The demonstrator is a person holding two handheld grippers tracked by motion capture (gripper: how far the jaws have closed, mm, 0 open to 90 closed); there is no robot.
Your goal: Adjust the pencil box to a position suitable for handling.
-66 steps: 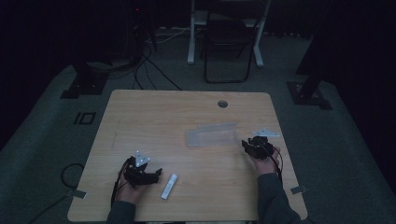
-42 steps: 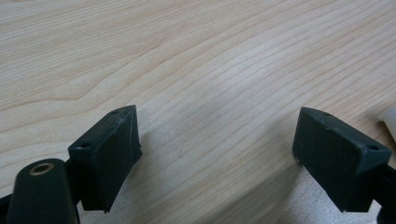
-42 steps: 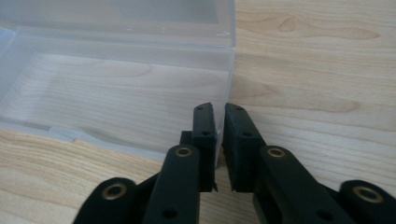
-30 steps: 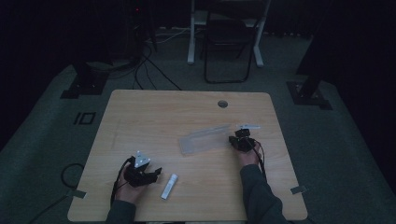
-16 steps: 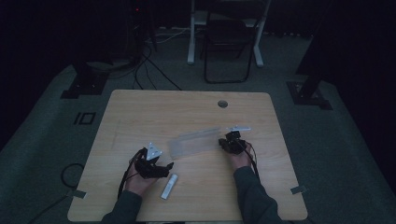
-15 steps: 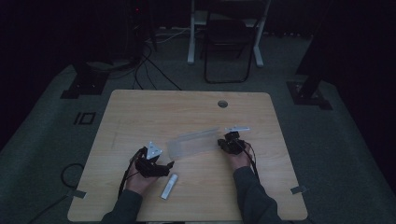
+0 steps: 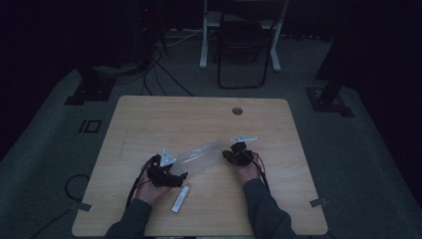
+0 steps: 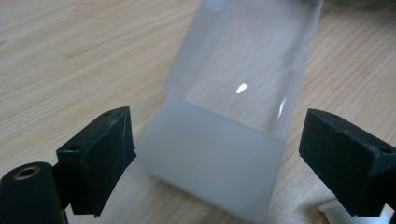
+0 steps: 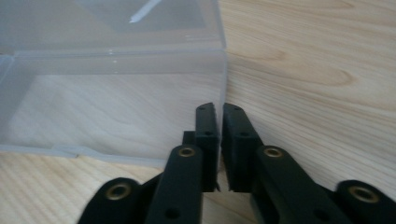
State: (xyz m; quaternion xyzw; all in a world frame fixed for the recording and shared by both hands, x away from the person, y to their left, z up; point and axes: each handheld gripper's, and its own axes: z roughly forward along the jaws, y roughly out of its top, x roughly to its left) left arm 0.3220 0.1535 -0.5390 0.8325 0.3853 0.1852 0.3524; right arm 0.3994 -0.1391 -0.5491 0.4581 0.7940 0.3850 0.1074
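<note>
Here the left claw [image 8: 219, 154] stands wide, its two black pads set either side of the near end of a long, clear frosted plastic box [image 8: 233, 121] without pressing on it; those jaws have just been opening, and the box end sits between them, untouched. From that claw the box runs straight ahead, its long axis in line with the claw's own reach, so the short end wall faces the gap squarely.

Seen from the high view, the box [image 7: 199, 155] lies slanted across the pale wooden bench [image 7: 149, 114], bridging the two hands: the left claw [image 7: 171, 174] is at its lower, nearer end and the right claw [image 7: 233, 155] at its farther, upper end.

The right claw [image 9: 219, 123] is nearly closed, with only a thin slit between the pads; its jaws have just been easing apart. Whether the box's corner wall [image 9: 224, 74] is still pinched in that slit I cannot tell.

A small white oblong piece [image 7: 180, 198] lies on the bench just beside the left hand, apart from the box.
</note>
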